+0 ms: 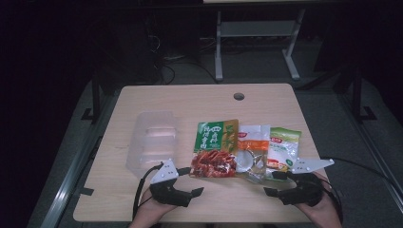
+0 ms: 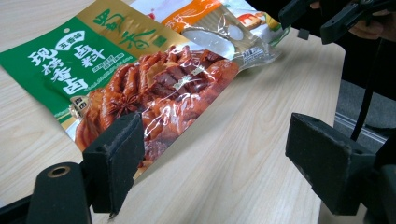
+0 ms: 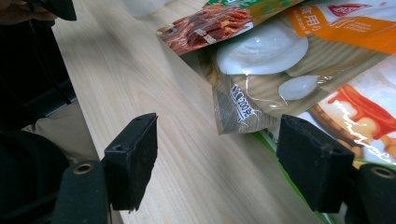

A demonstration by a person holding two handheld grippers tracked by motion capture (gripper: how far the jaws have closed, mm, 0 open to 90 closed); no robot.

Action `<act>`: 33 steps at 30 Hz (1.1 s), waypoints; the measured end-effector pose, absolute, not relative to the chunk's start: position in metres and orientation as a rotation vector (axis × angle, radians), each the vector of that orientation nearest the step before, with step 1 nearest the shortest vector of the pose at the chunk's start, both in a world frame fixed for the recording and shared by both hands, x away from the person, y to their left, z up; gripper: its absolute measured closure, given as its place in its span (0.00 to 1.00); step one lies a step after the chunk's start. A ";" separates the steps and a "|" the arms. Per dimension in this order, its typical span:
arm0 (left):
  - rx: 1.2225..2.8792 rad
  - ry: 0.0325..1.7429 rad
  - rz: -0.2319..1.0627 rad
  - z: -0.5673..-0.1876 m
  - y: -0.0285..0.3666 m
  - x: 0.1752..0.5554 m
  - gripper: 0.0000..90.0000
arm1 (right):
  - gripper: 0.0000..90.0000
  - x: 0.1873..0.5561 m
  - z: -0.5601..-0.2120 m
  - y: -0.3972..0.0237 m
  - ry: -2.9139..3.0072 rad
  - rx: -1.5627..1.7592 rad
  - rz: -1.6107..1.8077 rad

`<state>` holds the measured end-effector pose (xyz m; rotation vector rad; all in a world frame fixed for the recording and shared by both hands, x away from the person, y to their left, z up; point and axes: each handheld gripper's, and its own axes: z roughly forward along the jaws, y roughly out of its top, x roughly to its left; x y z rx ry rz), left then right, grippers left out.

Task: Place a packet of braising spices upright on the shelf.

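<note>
Glossy flat sauce packet (image 2: pixel 140 88) (crinkly film) lies beside left gripper (image 1: pixel 192 191) and right gripper (image 1: pixel 272 192), both released.

Green-and-gold packet (image 2: pixel 88 60), orange-white packet (image 1: pixel 253 142), pale wood-grain table (image 1: pixel 199 102)

Two hands come in from the bottom edge, each holding a black two-jaw tool low over the tabletop. The left tool (image 1: pixel 192 187) points inward toward the right tool (image 1: pixel 272 184), which points back at it, the two well apart. Both tools' jaws stand wide open with nothing between them. A cable trails from each tool, and each carries a grey three-cornered plate on top.
</note>
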<state>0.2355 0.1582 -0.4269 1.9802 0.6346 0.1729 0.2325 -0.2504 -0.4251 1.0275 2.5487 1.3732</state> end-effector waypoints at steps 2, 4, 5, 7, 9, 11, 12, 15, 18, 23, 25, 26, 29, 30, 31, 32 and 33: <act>1.984 0.624 0.176 -0.426 0.157 0.236 0.21 | 0.32 0.232 -0.425 -0.251 2.549 1.026 1.374; 1.989 0.618 0.182 -0.426 0.156 0.236 0.22 | 0.32 0.231 -0.424 -0.251 2.548 1.021 1.379; 1.984 0.618 0.184 -0.426 0.155 0.236 0.22 | 0.32 0.231 -0.424 -0.251 2.548 1.021 1.379; 1.988 0.610 0.186 -0.427 0.154 0.236 0.22 | 0.32 0.231 -0.423 -0.250 2.543 1.020 1.380; 1.996 0.609 0.188 -0.427 0.153 0.236 0.23 | 0.32 0.232 -0.423 -0.249 2.542 1.011 1.379; 1.994 0.605 0.189 -0.427 0.151 0.237 0.23 | 0.32 0.235 -0.423 -0.247 2.550 1.014 1.378; 2.000 0.602 0.196 -0.426 0.150 0.238 0.23 | 0.32 0.236 -0.423 -0.245 2.556 1.005 1.381; 1.992 0.592 0.195 -0.422 0.148 0.241 0.25 | 0.32 0.240 -0.420 -0.241 2.570 0.990 1.362; 1.997 0.592 0.186 -0.419 0.142 0.247 0.26 | 0.32 0.246 -0.412 -0.236 2.572 0.979 1.377; 2.015 0.578 0.183 -0.417 0.133 0.254 0.31 | 0.33 0.256 -0.403 -0.228 2.601 0.958 1.338; 2.017 0.593 0.167 -0.418 0.131 0.257 0.33 | 0.33 0.263 -0.398 -0.224 2.602 0.948 1.344; 2.020 0.597 0.166 -0.419 0.129 0.259 0.33 | 0.33 0.267 -0.396 -0.222 2.601 0.950 1.350; 2.028 0.602 0.148 -0.422 0.127 0.266 0.36 | 0.33 0.279 -0.389 -0.217 2.604 0.952 1.375; 2.038 0.606 0.154 -0.422 0.126 0.268 0.37 | 0.33 0.284 -0.387 -0.214 2.612 0.941 1.364; 2.036 0.616 0.153 -0.423 0.125 0.270 0.39 | 0.33 0.289 -0.385 -0.211 2.614 0.938 1.356; 2.031 0.628 0.156 -0.423 0.124 0.271 0.40 | 0.33 0.295 -0.382 -0.207 2.620 0.930 1.345; 2.032 0.632 0.157 -0.423 0.123 0.273 0.41 | 0.33 0.298 -0.381 -0.205 2.624 0.939 1.339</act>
